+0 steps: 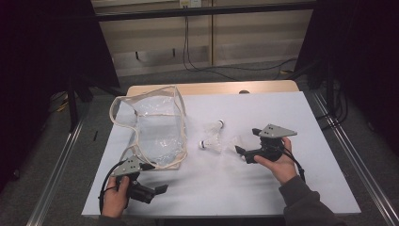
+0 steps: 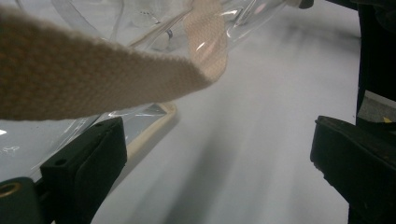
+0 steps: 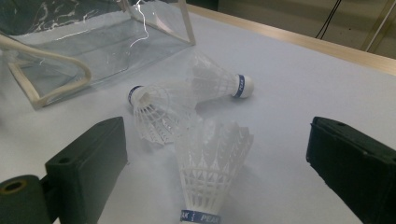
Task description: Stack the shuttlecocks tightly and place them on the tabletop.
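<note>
A clear plastic bag (image 1: 157,127) with beige trim lies on the white table (image 1: 226,188), left of centre. Three white shuttlecocks lie to its right: one (image 3: 219,81) farthest, one (image 3: 159,109) beside it, and one (image 3: 210,168) nearest, cork toward the camera. My right gripper (image 1: 245,142) is open, its jaws on either side of the nearest shuttlecock (image 1: 231,141) without touching it. My left gripper (image 1: 157,178) is open at the bag's near corner. In the left gripper view the bag's beige strap (image 2: 93,70) crosses just above the left jaw, and nothing is held.
The table's wooden far edge (image 1: 211,88) borders the white top. Metal rails (image 1: 59,165) run along both sides on the grey floor. Cables (image 1: 226,70) trail behind the table. Bare white surface lies at the front and the far right.
</note>
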`<state>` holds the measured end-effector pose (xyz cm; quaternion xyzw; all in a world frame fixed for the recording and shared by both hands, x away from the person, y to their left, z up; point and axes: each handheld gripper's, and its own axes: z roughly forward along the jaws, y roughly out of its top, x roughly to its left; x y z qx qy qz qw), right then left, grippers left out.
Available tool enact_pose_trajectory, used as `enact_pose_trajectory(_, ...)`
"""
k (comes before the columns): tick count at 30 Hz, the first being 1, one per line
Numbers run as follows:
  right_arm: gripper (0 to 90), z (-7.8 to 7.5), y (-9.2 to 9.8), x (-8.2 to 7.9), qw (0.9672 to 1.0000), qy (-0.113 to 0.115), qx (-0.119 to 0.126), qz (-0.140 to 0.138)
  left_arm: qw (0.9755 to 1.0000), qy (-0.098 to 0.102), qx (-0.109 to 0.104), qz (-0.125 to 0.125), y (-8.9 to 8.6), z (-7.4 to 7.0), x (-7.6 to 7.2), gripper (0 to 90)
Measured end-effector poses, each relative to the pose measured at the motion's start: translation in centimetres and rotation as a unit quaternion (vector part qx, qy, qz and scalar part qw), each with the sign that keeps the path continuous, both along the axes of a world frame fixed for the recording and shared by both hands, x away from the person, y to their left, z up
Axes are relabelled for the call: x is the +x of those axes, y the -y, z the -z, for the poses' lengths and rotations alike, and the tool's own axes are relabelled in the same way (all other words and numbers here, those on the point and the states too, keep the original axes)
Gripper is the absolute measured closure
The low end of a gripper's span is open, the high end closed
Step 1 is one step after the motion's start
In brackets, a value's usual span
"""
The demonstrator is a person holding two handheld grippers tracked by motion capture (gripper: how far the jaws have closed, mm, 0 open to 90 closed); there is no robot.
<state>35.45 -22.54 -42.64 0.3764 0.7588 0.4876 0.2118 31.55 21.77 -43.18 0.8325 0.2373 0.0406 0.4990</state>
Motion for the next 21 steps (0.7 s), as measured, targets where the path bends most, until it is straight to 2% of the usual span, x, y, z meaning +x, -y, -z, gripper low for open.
enact_pose_trajectory(14,8.5,0.0,-0.9,1.6,0.9997,-0.016,-0.013,-0.010,1.0000,0.001,0.001,0.002,0.0,0.0,0.0,3.9)
enact_pose_trajectory(21,11.5,-0.5,-1.8,2.2,0.9994,-0.015,-0.021,-0.022,1.0000,0.001,0.001,0.003,0.0,0.0,0.0,3.9)
